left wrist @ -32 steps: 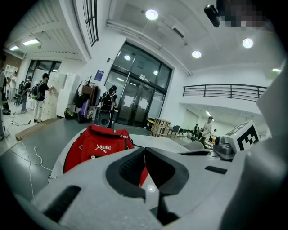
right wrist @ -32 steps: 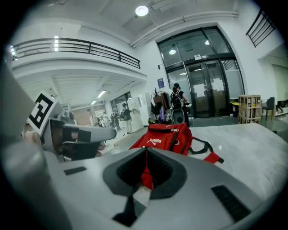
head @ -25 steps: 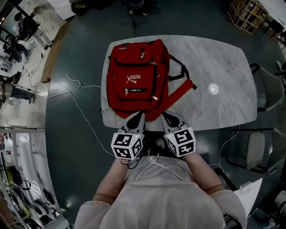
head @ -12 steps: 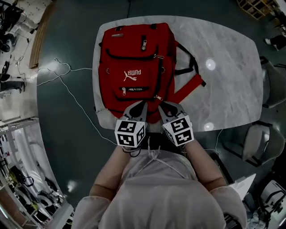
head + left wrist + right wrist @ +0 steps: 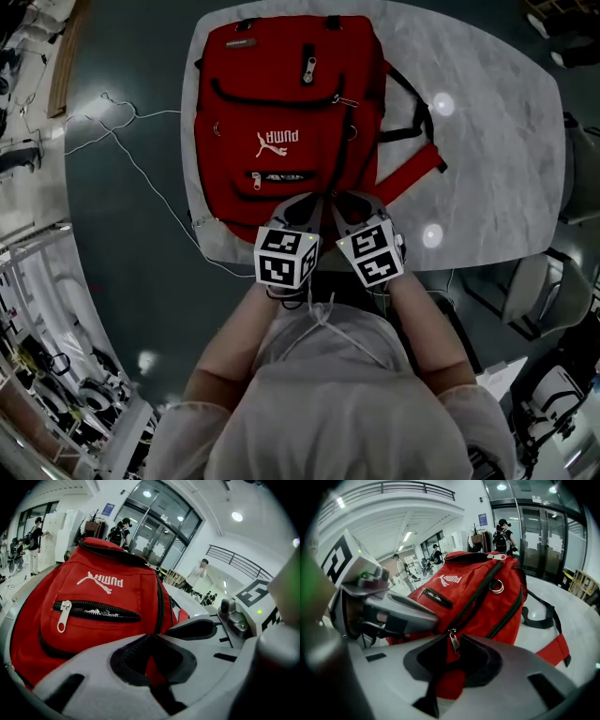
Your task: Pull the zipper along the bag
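Observation:
A red backpack (image 5: pixel 281 122) lies flat on a marble table (image 5: pixel 487 169), its bottom end toward me. Both grippers sit side by side on that near end. My left gripper (image 5: pixel 307 204) is shut, its fingertips together against the red fabric (image 5: pixel 151 635), below the small front pocket with the white zipper pull (image 5: pixel 63 616). My right gripper (image 5: pixel 345 202) is shut at the low end of a long black zipper track (image 5: pixel 473 597). A metal zipper pull (image 5: pixel 453 643) sits between its tips (image 5: pixel 453 635) and hangs down.
Black and red shoulder straps (image 5: pixel 412 141) trail over the table to the right of the bag. A white cable (image 5: pixel 122 141) runs across the floor on the left. Chairs (image 5: pixel 534 291) stand at the right. The table's near edge lies just under the grippers.
Both grippers have moved forward onto the bag's near end and closer together. The head camera has shifted, so the bag sits higher and larger in view.

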`<action>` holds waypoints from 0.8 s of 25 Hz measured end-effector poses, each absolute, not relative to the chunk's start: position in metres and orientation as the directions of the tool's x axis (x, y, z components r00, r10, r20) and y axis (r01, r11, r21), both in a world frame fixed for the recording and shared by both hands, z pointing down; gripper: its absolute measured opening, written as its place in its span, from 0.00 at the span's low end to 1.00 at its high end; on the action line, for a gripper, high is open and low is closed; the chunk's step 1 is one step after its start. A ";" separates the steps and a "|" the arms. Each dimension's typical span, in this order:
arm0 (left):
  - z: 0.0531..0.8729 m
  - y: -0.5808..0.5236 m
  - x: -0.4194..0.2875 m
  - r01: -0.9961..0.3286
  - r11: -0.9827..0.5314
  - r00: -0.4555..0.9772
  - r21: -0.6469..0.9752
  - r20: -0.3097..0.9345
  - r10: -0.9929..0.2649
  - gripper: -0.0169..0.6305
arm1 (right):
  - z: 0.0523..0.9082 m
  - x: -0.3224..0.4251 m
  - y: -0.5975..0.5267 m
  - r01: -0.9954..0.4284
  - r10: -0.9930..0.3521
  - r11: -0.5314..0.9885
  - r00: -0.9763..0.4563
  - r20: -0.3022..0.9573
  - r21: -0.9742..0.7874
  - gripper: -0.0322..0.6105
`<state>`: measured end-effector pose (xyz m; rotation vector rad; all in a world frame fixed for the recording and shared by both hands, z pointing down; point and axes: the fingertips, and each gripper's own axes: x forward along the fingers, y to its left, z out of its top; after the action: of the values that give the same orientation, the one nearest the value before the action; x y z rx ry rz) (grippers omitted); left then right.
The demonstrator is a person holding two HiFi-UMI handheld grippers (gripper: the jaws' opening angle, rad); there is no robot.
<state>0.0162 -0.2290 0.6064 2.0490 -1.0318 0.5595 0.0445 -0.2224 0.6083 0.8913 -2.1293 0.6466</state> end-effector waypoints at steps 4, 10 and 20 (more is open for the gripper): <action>0.619 -0.227 0.017 -0.817 -0.340 0.577 0.466 0.679 -0.454 0.06 | 0.614 0.044 -0.223 -0.727 -0.357 0.671 -0.489 0.796 -0.146 0.17; 0.634 -0.222 0.021 -0.812 -0.345 0.583 0.472 0.697 -0.419 0.06 | 0.619 0.045 -0.224 -0.718 -0.299 0.659 -0.525 0.797 -0.226 0.11; 0.643 -0.227 0.021 -0.812 -0.329 0.581 0.483 0.727 -0.367 0.06 | 0.615 0.046 -0.230 -0.635 -0.212 0.759 -0.453 0.866 -0.146 0.10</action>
<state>0.0213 -0.2266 0.6434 1.9256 -0.9464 0.6335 0.0462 -0.2300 0.6153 0.6372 -2.0230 0.5725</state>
